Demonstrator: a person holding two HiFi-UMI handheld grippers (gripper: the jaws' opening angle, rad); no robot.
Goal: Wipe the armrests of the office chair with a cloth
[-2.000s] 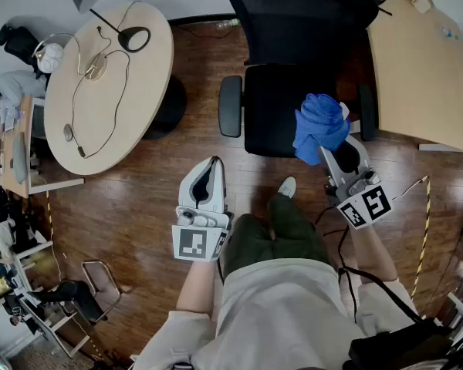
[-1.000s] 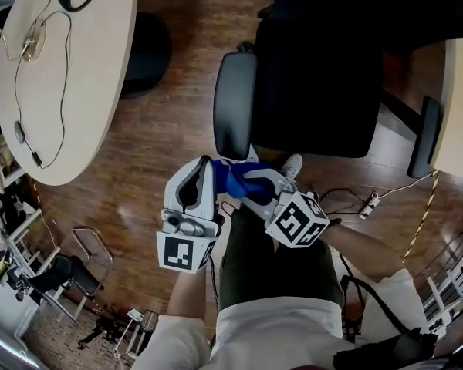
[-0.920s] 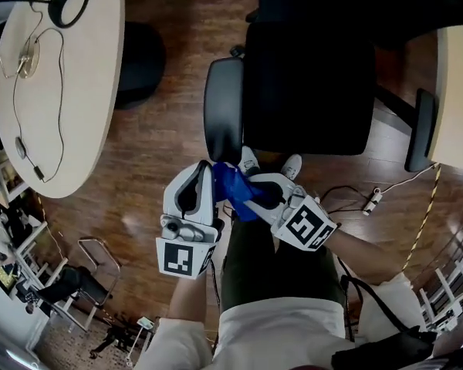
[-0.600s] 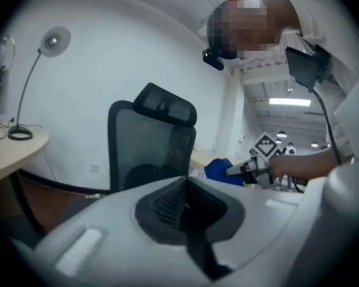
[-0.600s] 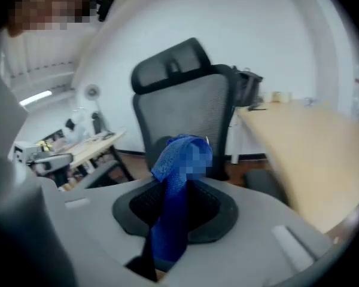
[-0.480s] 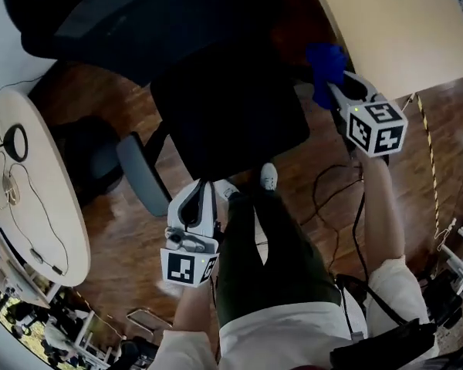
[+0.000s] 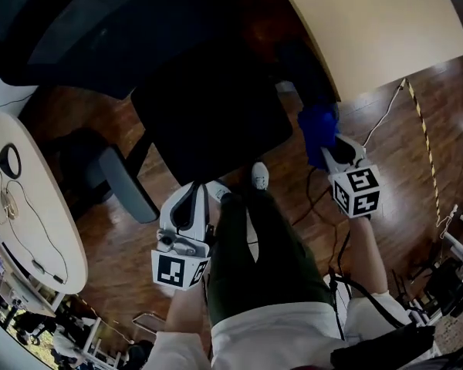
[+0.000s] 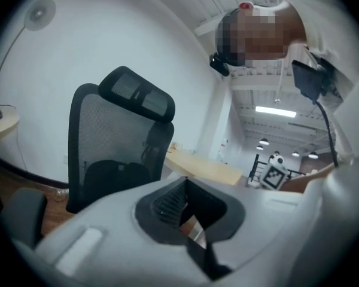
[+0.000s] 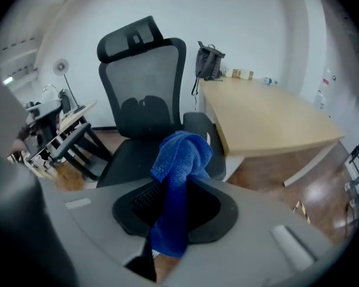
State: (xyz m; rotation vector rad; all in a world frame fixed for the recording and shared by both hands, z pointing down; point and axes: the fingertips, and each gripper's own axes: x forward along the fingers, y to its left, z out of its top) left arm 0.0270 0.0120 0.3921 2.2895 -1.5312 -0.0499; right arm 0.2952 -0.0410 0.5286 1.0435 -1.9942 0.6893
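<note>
In the head view the black office chair (image 7: pixel 208 122) stands in front of me, its left armrest (image 7: pixel 127 185) grey and bare. My right gripper (image 7: pixel 329 143) is shut on a bunched blue cloth (image 7: pixel 318 126) at the near end of the dim right armrest (image 7: pixel 305 72). In the right gripper view the cloth (image 9: pixel 178 160) hangs out of the jaws of the right gripper (image 9: pixel 173 214), in front of that armrest (image 9: pixel 215 157); whether they touch I cannot tell. My left gripper (image 7: pixel 196 190) is shut and empty, held near my leg. The left gripper view shows the left gripper (image 8: pixel 188 211) facing the chair back (image 8: pixel 116 142).
A long beige desk (image 7: pixel 370 29) runs close along the chair's right side. A round table (image 7: pixel 23 222) with a lamp and cables stands to the left. A cable (image 7: pixel 324 199) and a yellow-black cord (image 7: pixel 420 129) lie on the wooden floor by my feet.
The right gripper has drawn the cloth back toward me along the chair's right side. Earlier it held the cloth by the left armrest. The left gripper has stayed low and shut.
</note>
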